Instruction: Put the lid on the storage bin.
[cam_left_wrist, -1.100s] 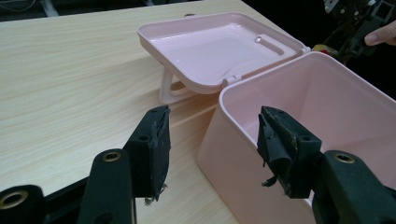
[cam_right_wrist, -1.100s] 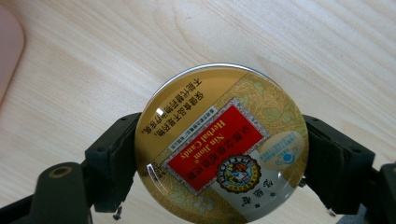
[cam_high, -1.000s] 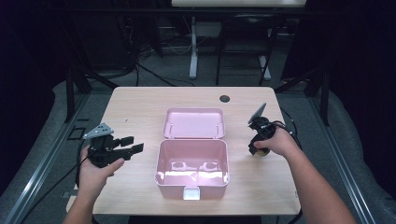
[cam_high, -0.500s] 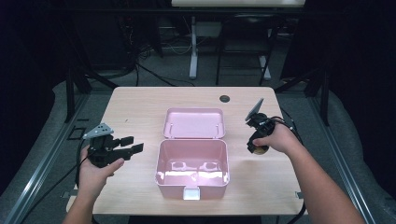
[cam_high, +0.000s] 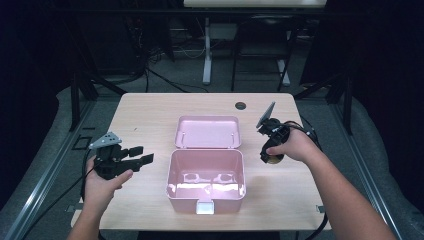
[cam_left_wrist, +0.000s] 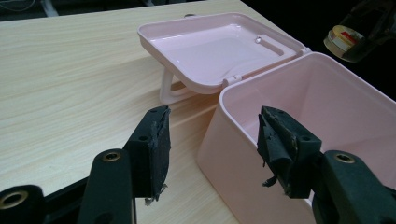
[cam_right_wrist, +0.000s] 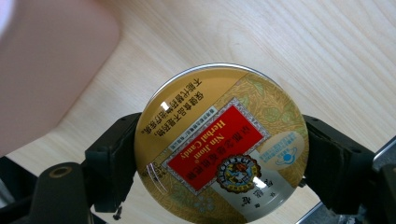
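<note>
R gripper (cam_right_wrist: 219, 158) clamps candy tin (cam_right_wrist: 219, 144) edgewise beside pink box (cam_high: 206, 177), prob. to drop in; L gripper (cam_left_wrist: 212, 144), jaws apart, waits at box's other side.

The left gripper (cam_high: 134, 156) hovers low at the near left, jaws apart. The right gripper (cam_high: 271, 156) points down at the right, jaws clamped.

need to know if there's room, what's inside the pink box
The pink box stands open, lid laid back. The high view shows only glare on its bare floor. The left claw view hides the floor behind the near wall. The candy tin is outside, in the right claw.
</note>
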